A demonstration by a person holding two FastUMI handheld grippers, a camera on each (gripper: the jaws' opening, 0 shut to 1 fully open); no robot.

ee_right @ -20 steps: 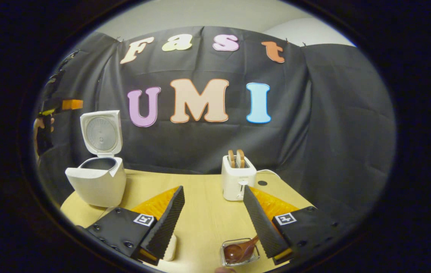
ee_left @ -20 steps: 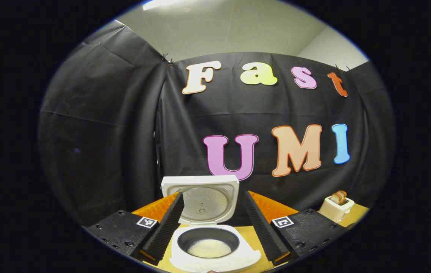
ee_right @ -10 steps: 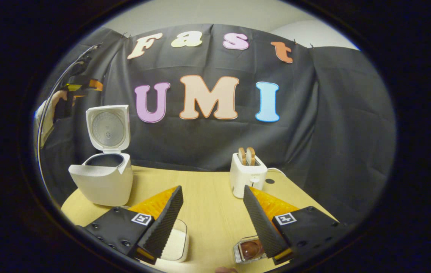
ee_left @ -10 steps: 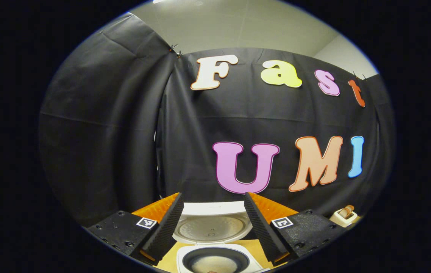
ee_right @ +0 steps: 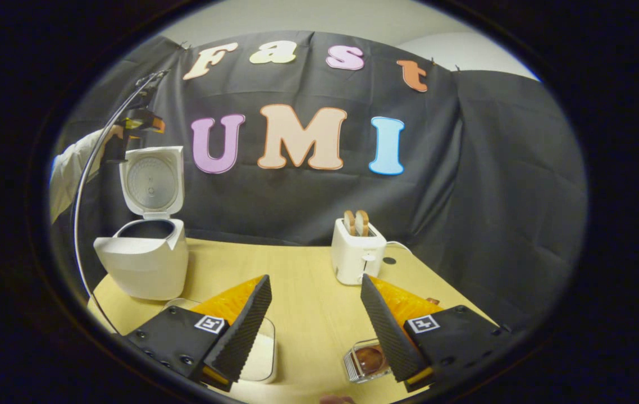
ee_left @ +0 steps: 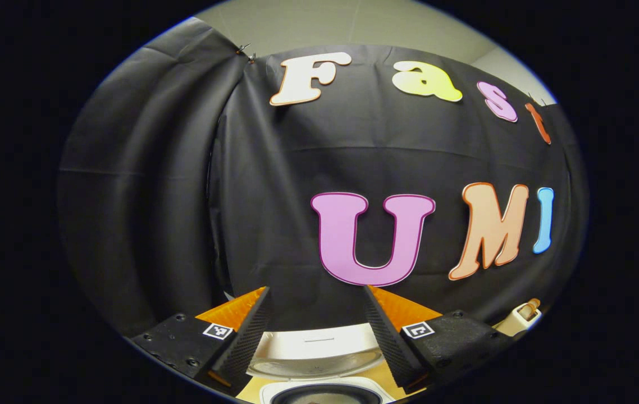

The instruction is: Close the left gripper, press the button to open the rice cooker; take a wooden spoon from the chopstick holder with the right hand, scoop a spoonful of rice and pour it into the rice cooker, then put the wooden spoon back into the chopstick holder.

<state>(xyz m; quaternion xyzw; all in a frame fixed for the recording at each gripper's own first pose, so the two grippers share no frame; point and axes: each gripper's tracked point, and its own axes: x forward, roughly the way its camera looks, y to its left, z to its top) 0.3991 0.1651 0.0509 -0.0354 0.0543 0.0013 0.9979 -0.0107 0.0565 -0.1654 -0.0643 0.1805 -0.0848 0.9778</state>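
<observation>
The rice cooker (ee_right: pixel 142 261) stands at the far left edge of the tabletop (ee_right: pixel 302 297) with its lid (ee_right: pixel 152 180) swung upright and the pot mouth open. In the right gripper view the left gripper (ee_right: pixel 138 122) hangs in the air above the lid's top edge, apart from it; in the left gripper view its jaws are spread wide with nothing between them, the cooker's lid (ee_left: pixel 316 350) just below.

The right gripper (ee_right: pixel 315 314), jaws also wide open and empty, hovers over the near edge, well right of the cooker. The clear chopstick holder (ee_right: pixel 365 362) with the wooden spoon (ee_right: pixel 370 358) bowl inside sits under its right finger. A white container of rice (ee_right: pixel 258 350) lies under its left finger. A toaster (ee_right: pixel 356 255) stands farther back, with bare tabletop between it and the cooker.
</observation>
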